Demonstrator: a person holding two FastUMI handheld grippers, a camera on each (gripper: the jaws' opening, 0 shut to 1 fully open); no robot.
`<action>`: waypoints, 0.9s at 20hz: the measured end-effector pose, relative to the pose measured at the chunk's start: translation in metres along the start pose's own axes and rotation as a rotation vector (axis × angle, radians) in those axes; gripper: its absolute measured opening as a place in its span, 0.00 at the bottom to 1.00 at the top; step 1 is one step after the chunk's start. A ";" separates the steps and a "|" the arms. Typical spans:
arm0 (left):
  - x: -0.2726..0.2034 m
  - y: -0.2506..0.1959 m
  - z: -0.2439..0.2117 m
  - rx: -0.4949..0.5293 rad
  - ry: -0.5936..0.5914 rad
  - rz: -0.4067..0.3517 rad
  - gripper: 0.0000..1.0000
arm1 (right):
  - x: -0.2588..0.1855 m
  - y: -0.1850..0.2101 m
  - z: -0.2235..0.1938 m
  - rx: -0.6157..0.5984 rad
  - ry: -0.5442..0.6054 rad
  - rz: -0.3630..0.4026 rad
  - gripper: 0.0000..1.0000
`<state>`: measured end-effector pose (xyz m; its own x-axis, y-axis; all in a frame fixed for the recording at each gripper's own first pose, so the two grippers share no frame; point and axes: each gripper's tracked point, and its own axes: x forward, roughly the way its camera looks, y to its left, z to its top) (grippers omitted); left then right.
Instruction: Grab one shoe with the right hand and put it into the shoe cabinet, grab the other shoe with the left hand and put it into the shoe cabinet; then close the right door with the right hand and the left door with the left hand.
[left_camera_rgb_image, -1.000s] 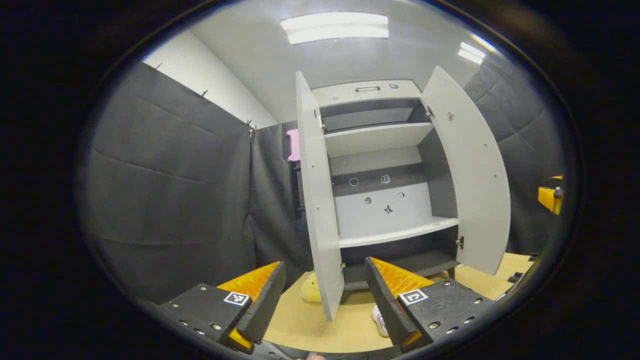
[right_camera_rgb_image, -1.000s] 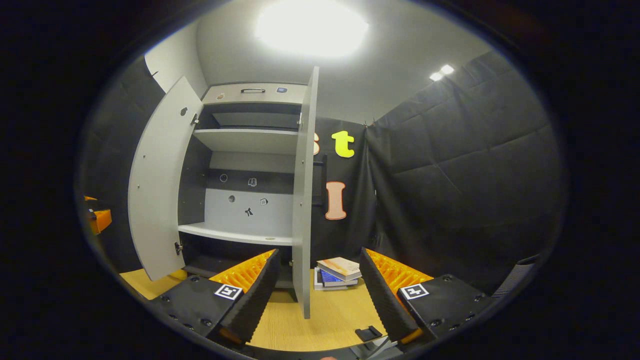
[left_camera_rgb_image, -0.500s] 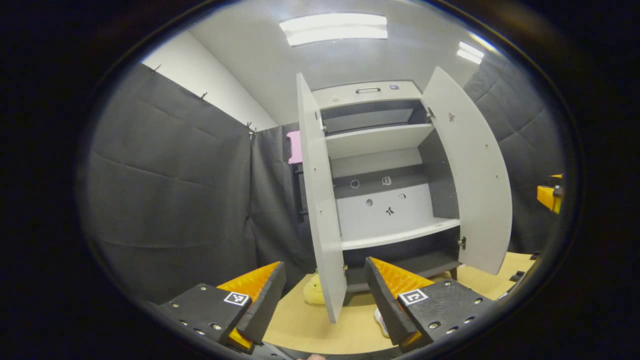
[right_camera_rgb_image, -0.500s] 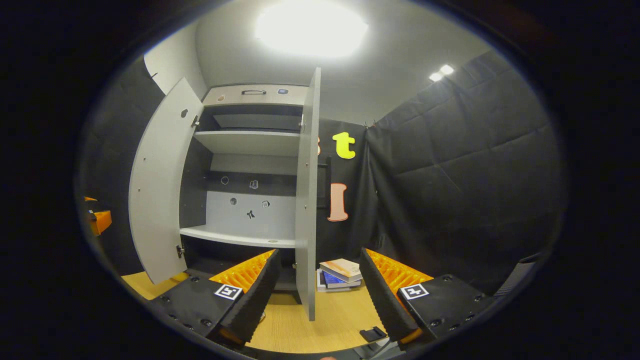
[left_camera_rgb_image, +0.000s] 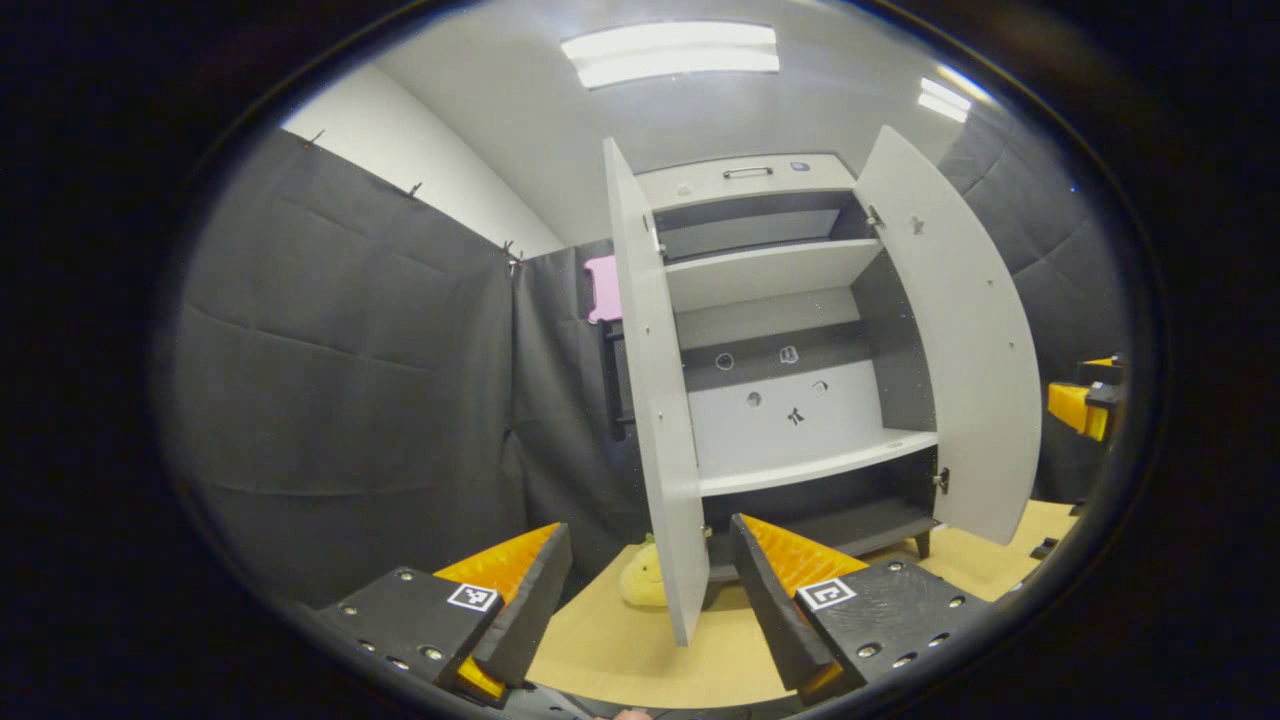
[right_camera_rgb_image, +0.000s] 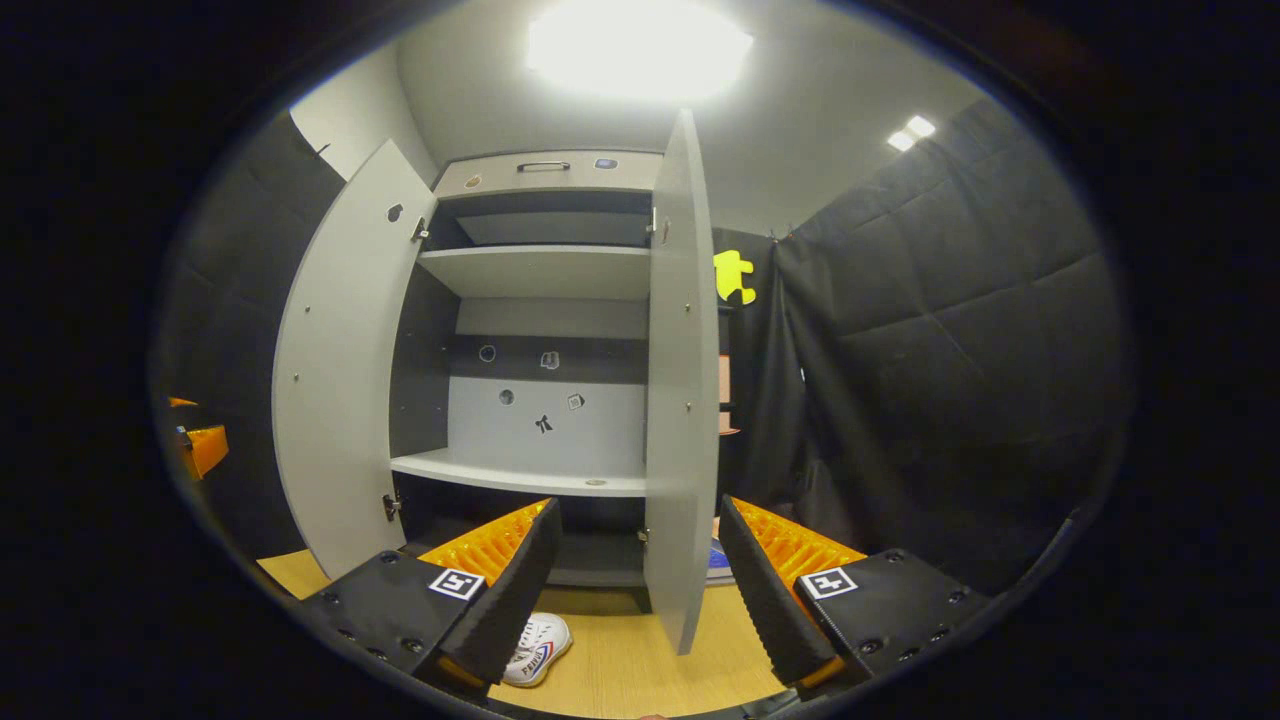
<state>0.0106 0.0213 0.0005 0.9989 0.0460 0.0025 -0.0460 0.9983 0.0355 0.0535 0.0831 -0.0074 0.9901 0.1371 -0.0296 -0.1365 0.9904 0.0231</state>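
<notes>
Both doors of the shoe cabinet (right_camera_rgb_image: 540, 330) swung wide, presumably to leave the shelves reachable. White shoe (right_camera_rgb_image: 537, 648) lying on the desk (right_camera_rgb_image: 640, 665) just beside the right tool (right_camera_rgb_image: 630, 580), fingers spread apart and empty. Left tool (left_camera_rgb_image: 645, 590) likewise spread, holding nothing, pointed at the left door (left_camera_rgb_image: 655, 400).

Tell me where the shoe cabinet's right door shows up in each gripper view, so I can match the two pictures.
Left gripper view: the right door stands open on the right side, its broad face toward the camera.
Right gripper view: the right door stands at centre, seen almost edge-on.
Shared landmark: the small dark handle at the very top, between both doors.
</notes>
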 end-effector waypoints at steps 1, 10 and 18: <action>0.002 0.003 -0.001 0.001 0.004 0.010 0.99 | 0.009 0.008 -0.004 -0.001 0.012 0.018 0.96; 0.010 0.031 -0.015 0.023 0.042 0.099 0.92 | 0.076 0.083 -0.071 0.007 0.165 0.160 0.99; 0.016 0.050 -0.030 0.051 0.086 0.166 0.92 | 0.116 0.129 -0.171 0.009 0.408 0.248 0.99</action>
<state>0.0247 0.0726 -0.0273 0.9739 0.2149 -0.0725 -0.2080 0.9738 0.0918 0.1452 0.2296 -0.1790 0.8338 0.3669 -0.4125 -0.3648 0.9270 0.0872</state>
